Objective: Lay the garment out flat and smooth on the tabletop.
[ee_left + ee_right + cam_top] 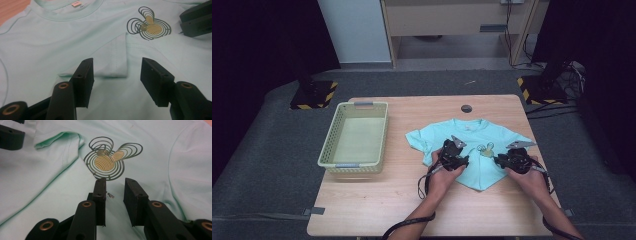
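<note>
A mint-green T-shirt (477, 140) lies on the wooden table (377, 200), collar away from me, its lower part folded in to a point. The chest carries a gold and dark swirl print (149, 26) (107, 162). My left gripper (460, 159) (116, 67) stands open low over the shirt, its jaws on either side of a folded-over flap (112, 60) without pinching it. My right gripper (501, 160) (115, 185) is just below the print, jaws a narrow gap apart with nothing between them. Each gripper view catches the other gripper's black jaw at its edge.
A pale yellow-green plastic basket (328, 136) stands on the left part of the table, a shirt's width from the garment. A round cable hole (466, 108) sits near the far edge. Bare wood lies in front of the shirt and basket.
</note>
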`<state>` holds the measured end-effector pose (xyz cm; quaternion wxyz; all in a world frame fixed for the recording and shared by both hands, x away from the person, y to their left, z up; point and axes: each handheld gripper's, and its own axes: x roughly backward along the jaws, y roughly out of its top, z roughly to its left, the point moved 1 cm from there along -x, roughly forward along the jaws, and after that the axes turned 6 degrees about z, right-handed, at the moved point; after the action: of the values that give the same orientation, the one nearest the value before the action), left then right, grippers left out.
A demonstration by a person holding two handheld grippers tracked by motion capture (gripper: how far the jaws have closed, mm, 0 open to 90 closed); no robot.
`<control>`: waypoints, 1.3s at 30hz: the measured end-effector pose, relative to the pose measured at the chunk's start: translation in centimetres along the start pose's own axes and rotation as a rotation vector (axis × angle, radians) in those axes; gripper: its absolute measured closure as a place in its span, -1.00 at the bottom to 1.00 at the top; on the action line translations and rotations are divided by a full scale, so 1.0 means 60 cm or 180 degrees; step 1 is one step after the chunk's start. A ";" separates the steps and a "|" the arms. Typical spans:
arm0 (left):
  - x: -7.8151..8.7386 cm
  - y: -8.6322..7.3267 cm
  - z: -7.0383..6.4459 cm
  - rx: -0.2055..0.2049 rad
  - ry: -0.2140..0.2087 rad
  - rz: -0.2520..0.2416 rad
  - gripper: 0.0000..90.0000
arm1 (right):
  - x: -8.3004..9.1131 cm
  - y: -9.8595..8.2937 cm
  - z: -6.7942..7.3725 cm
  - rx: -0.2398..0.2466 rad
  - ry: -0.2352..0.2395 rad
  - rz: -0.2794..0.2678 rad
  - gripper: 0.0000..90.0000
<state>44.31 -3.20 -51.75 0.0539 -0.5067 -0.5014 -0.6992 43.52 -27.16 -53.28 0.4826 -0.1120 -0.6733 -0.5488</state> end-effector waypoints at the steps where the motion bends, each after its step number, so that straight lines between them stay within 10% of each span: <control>1: -0.003 0.001 -0.003 -0.0004 -0.0006 0.0000 0.00 | 0.000 0.000 -0.001 -0.0005 0.0003 -0.0005 0.57; 16: -0.019 0.014 -0.003 -0.0232 0.0149 0.0136 0.93 | -0.001 -0.003 -0.004 -0.0046 0.0027 -0.0056 0.56; 39: 0.109 -0.099 0.004 -0.0378 -0.0087 0.0093 0.95 | -0.004 0.000 -0.002 -0.0074 -0.0052 -0.0114 0.61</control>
<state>37.84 2.71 -50.57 0.0271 -0.5257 -0.4522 -0.7200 43.66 -27.17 -53.46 0.4659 -0.1100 -0.6727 -0.5643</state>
